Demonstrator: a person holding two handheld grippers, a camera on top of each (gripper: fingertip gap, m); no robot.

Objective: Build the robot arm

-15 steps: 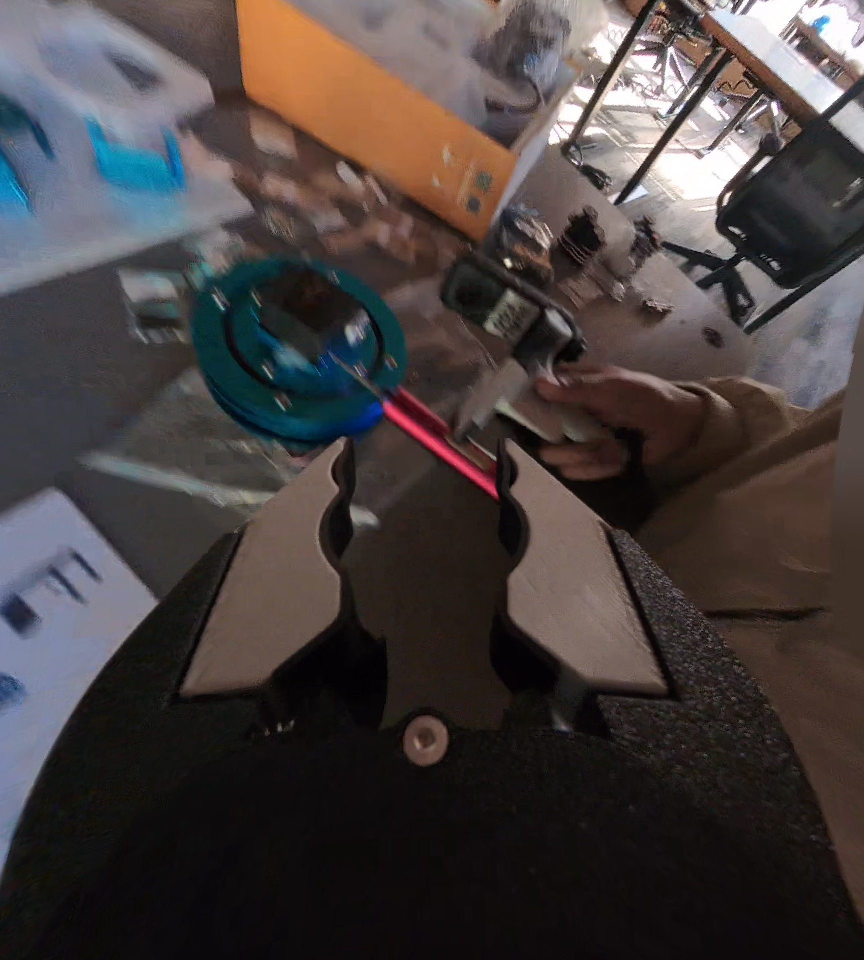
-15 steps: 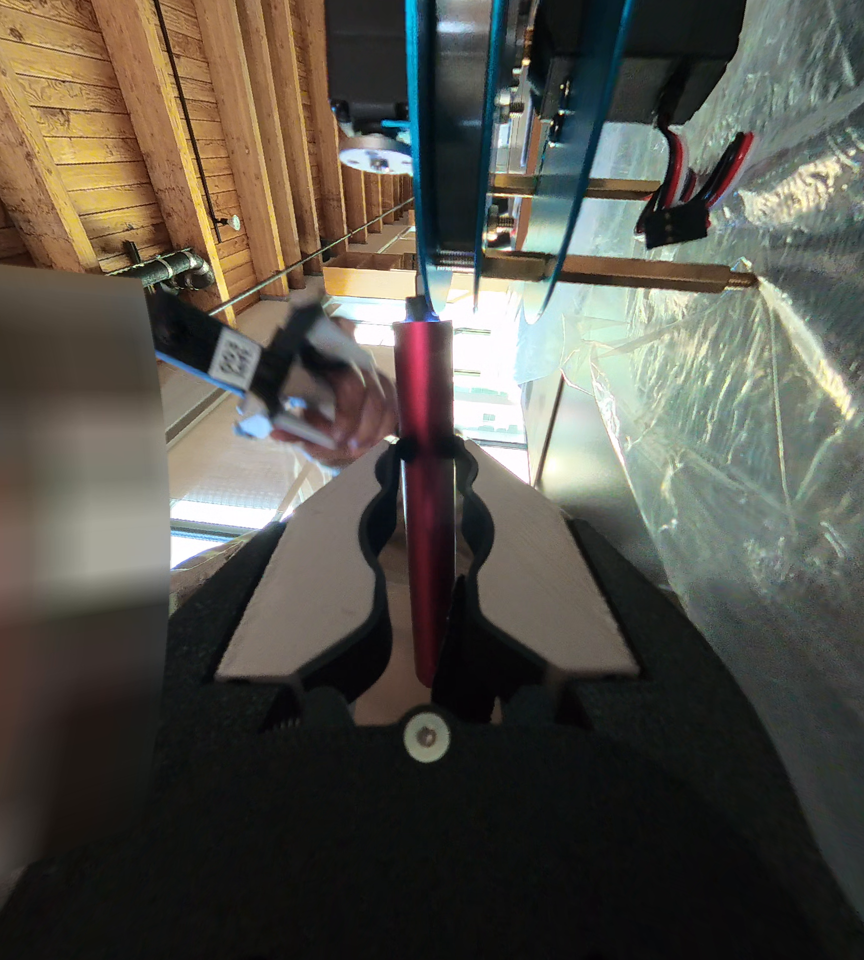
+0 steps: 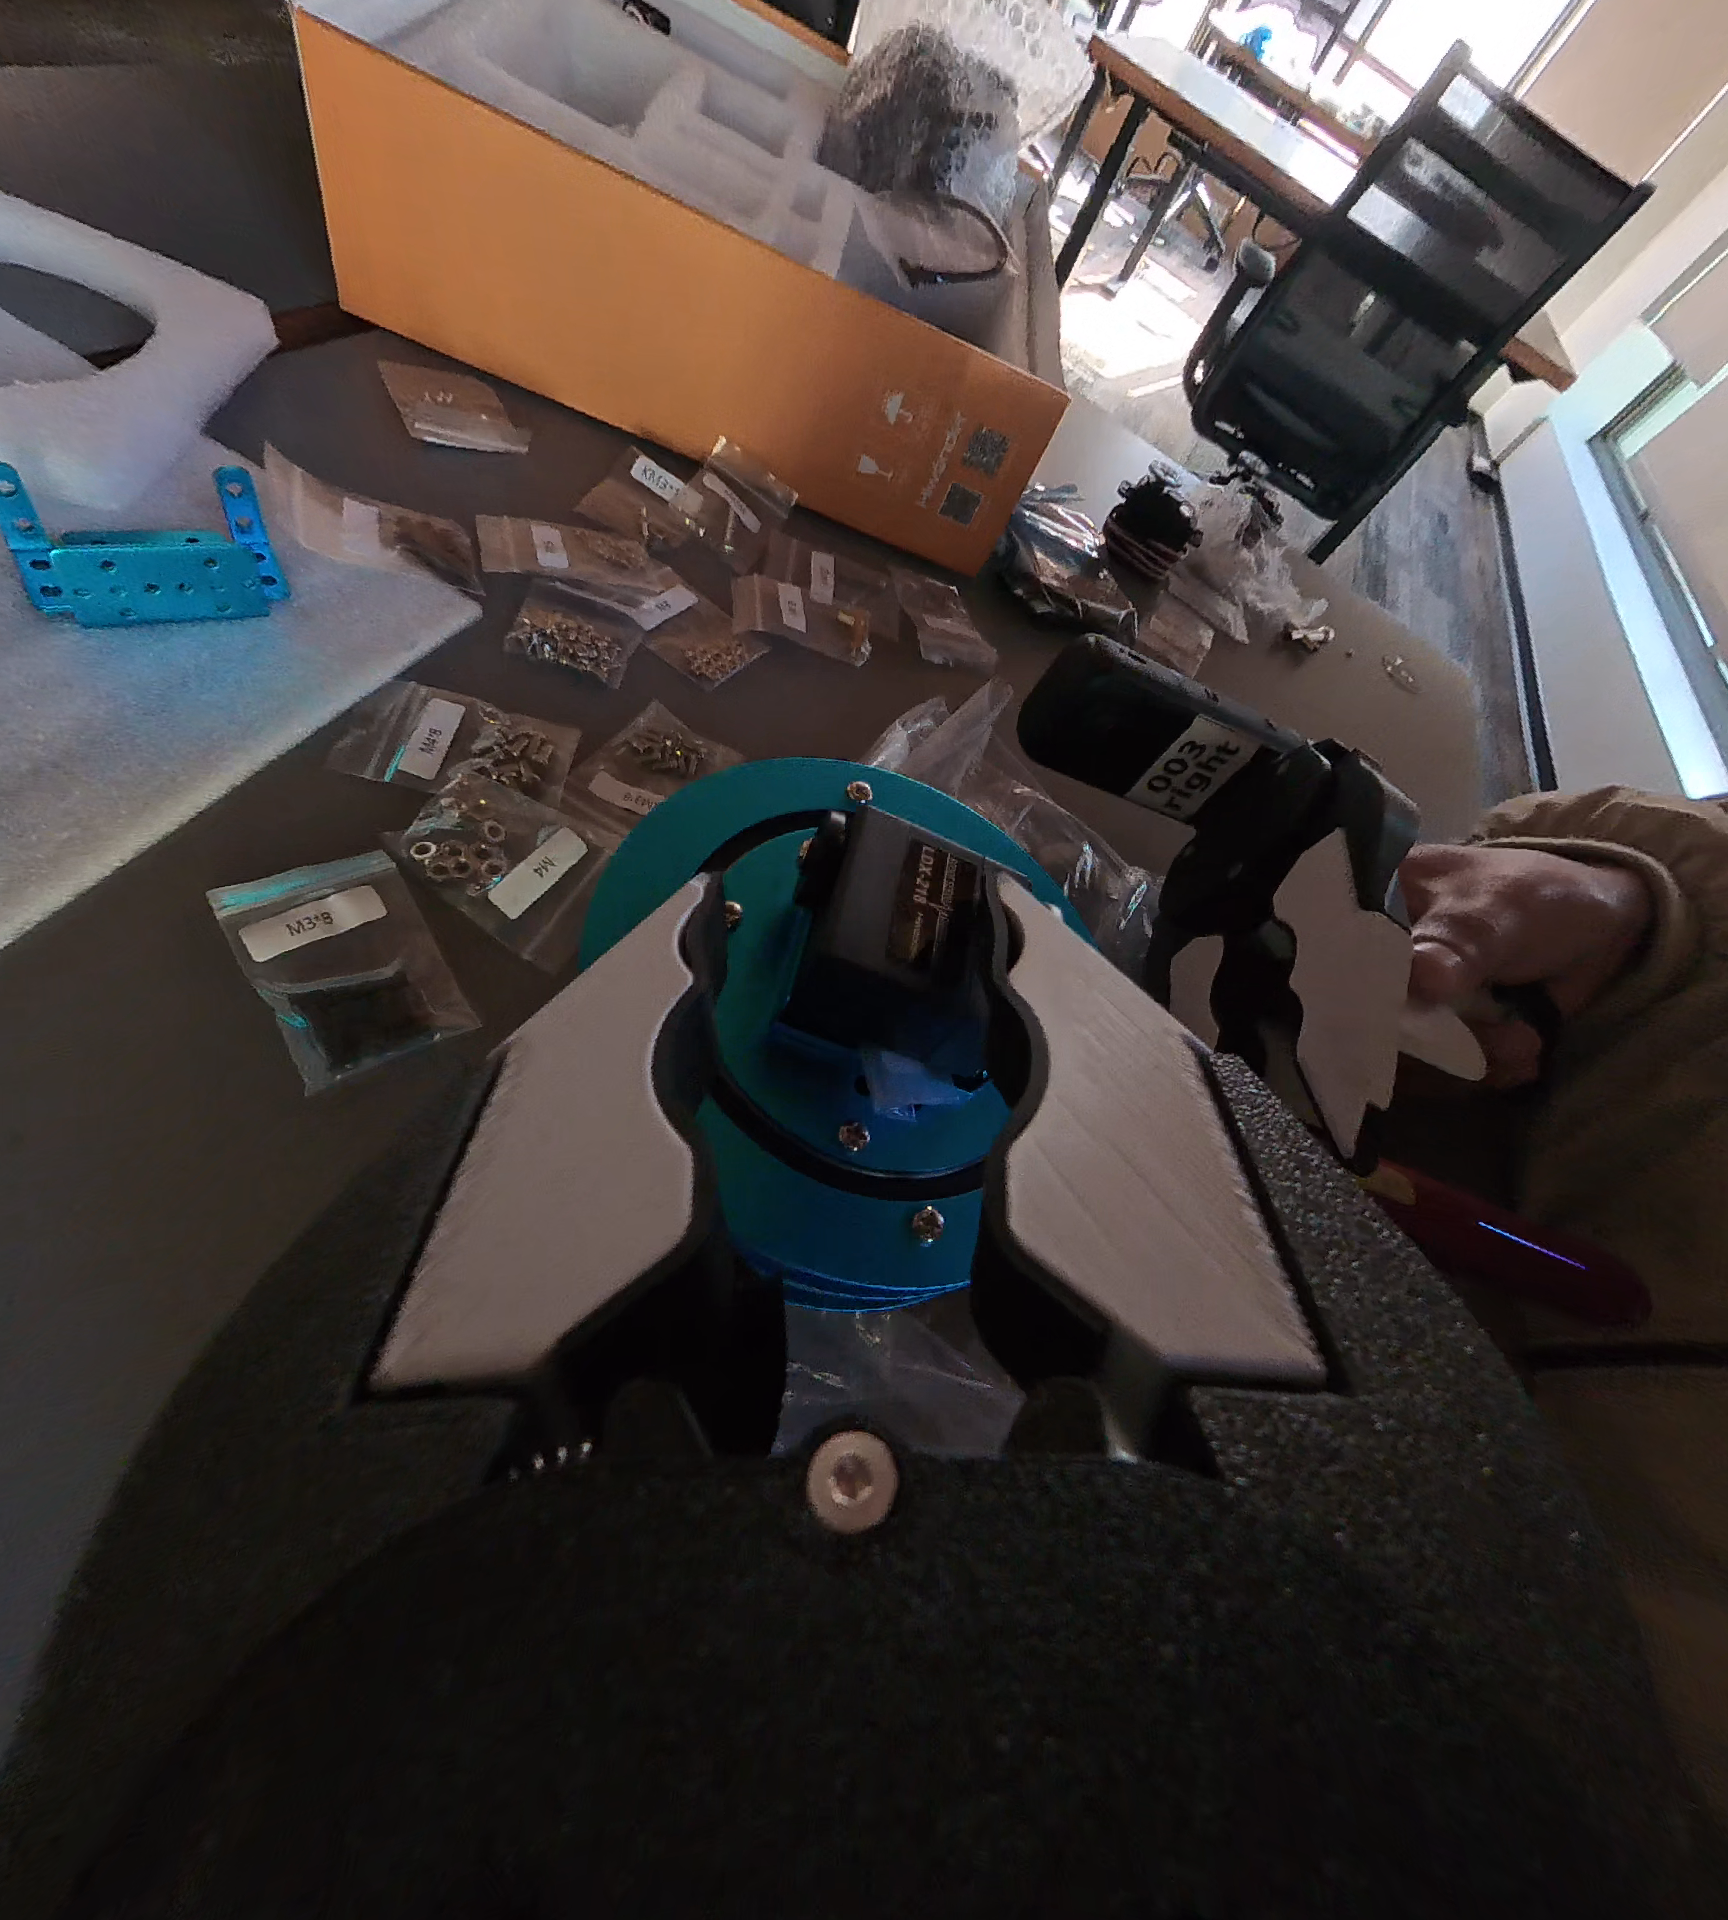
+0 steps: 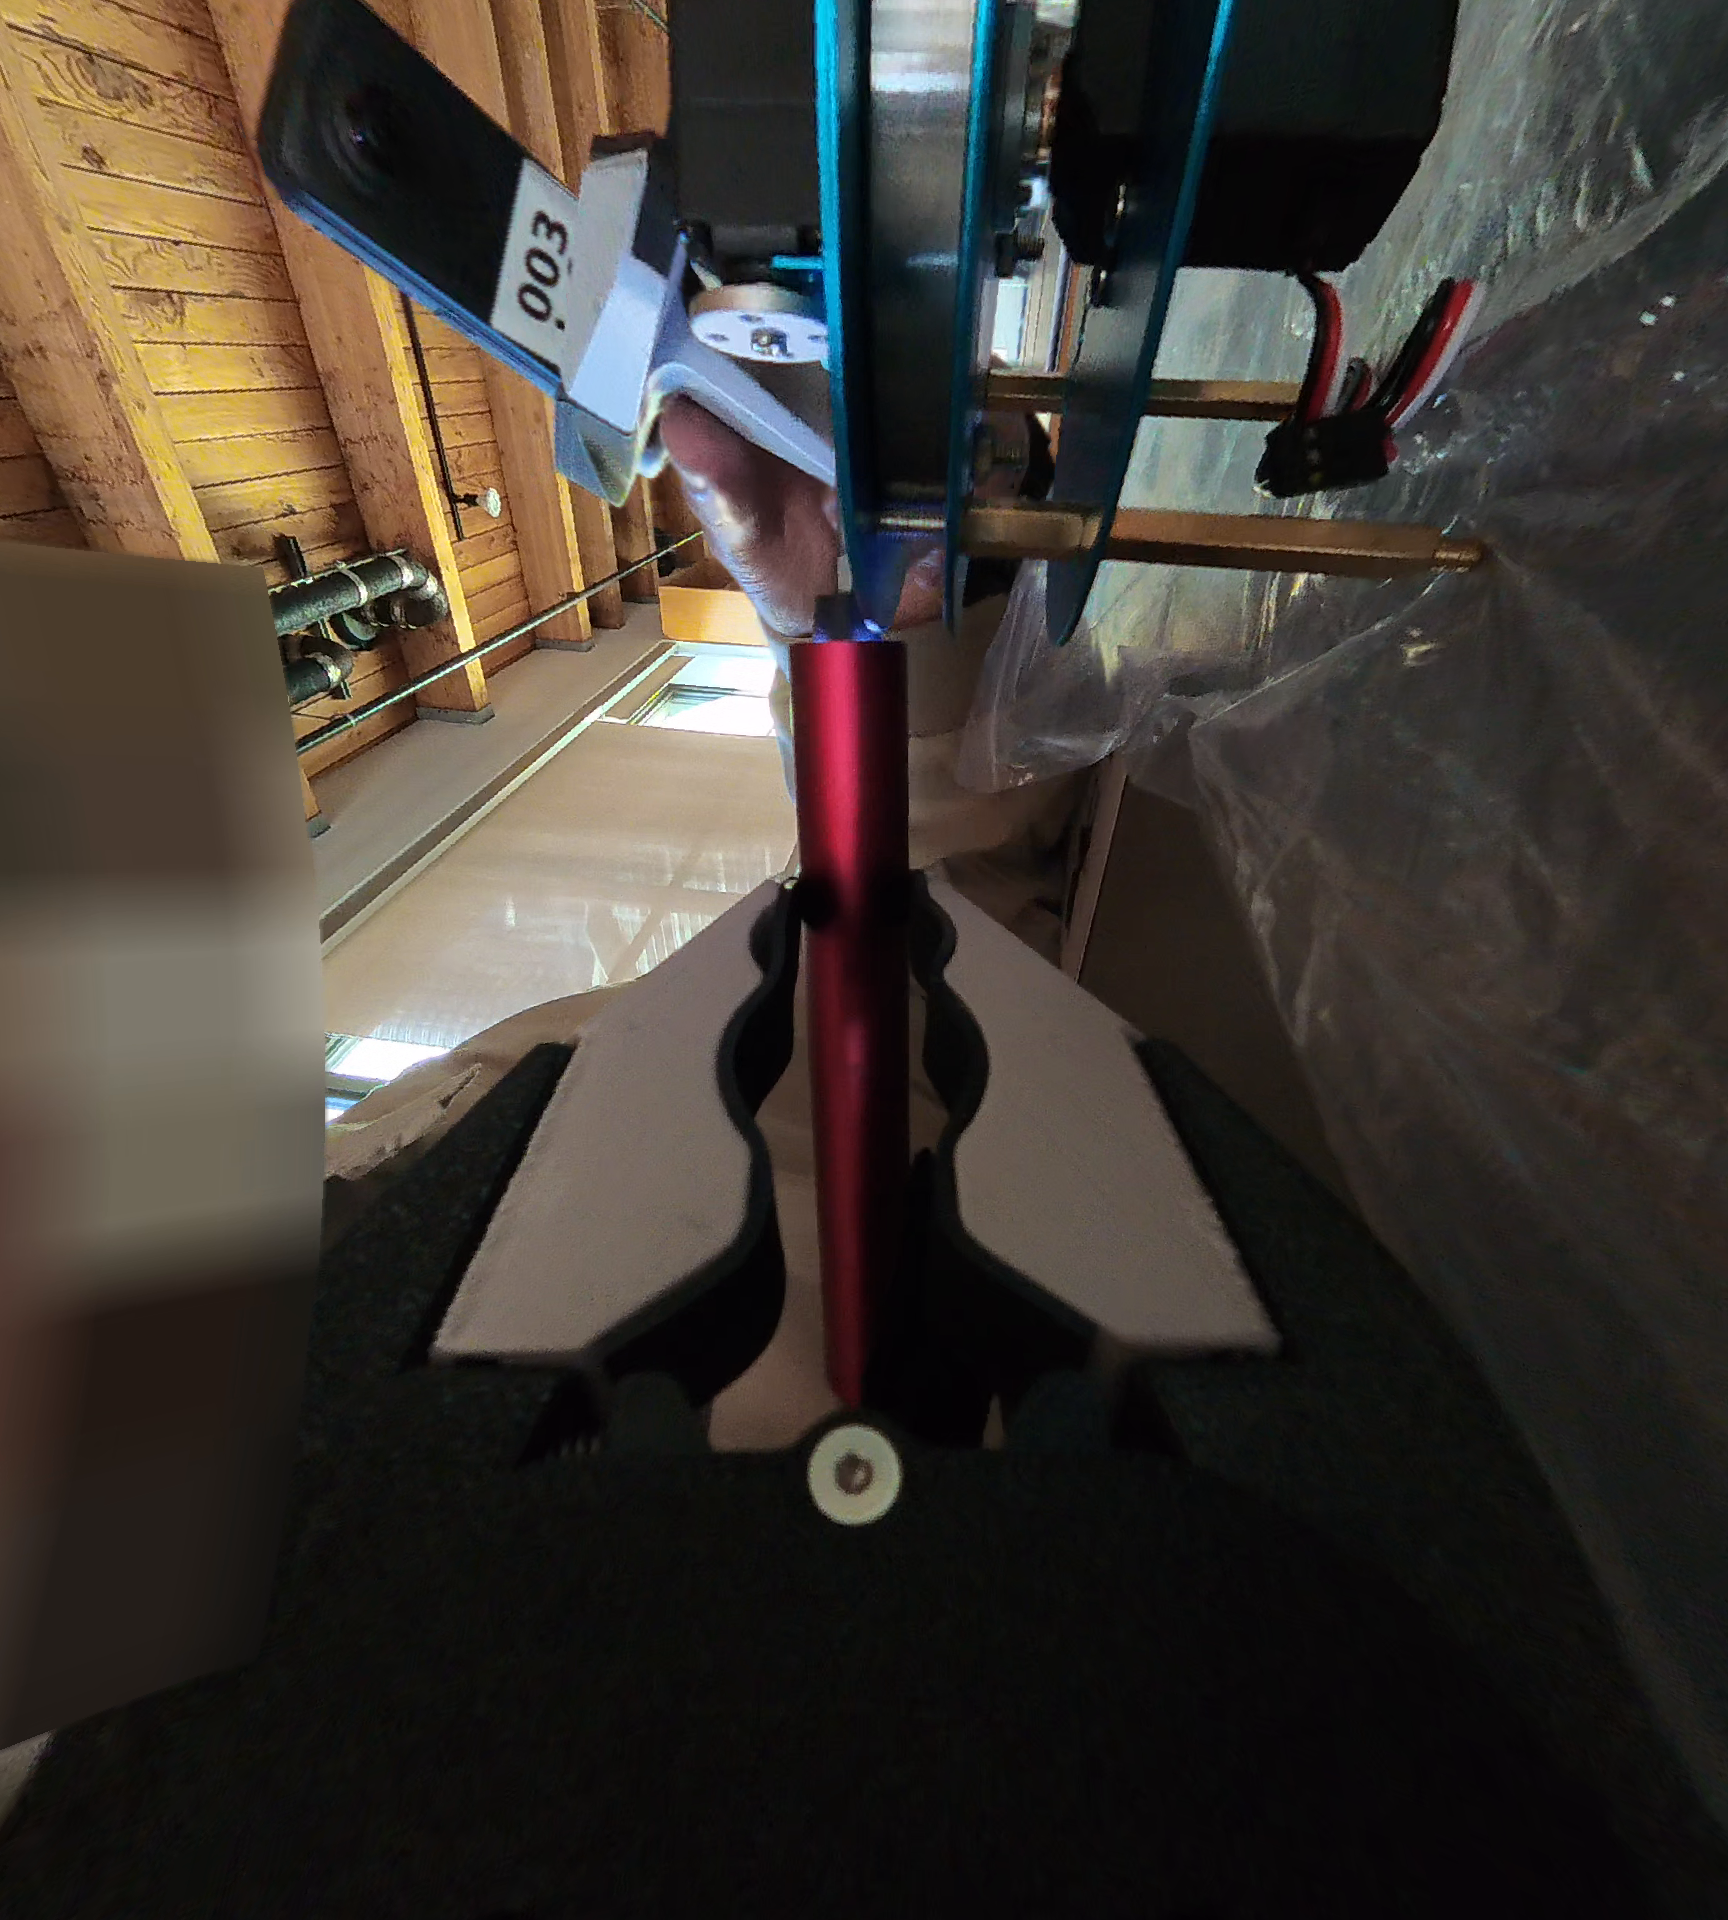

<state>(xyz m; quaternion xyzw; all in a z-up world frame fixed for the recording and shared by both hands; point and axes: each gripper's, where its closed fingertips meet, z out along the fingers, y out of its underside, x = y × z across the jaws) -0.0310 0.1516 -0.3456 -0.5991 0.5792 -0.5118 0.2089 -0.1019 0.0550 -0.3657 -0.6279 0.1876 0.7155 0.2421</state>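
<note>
Left tool [image 3: 844, 914] has its two white fingers [image 3: 590, 1122] set wide around a blue round part [image 3: 839, 1195] and seems to pinch its sides. A black motor block [image 3: 891, 914] sits on top of the part. Behind it the dark worktop [image 3: 112, 1143] is covered with small clear bags of screws [image 3: 486, 862]. An orange box [image 3: 652, 281] stands farther back, and a blue metal bracket [image 3: 143, 561] lies on white foam [image 3: 60, 727]. Off to the side a hand [image 3: 1504, 935] holds the right tool [image 3: 1296, 966], with a red stick [image 3: 1504, 1247] poking out below it.

Right tool [image 4: 849, 904] is squeezed tight on the red stick [image 4: 852, 935], which runs straight out between its fingers. The tip of the stick meets the edge of the blue part [image 4: 844, 312]. Gold posts [image 4: 1203, 545] stick out sideways from the part toward crinkly clear plastic [image 4: 1514, 831]. Red and black wires [image 4: 1359, 395] hang from the motor.
</note>
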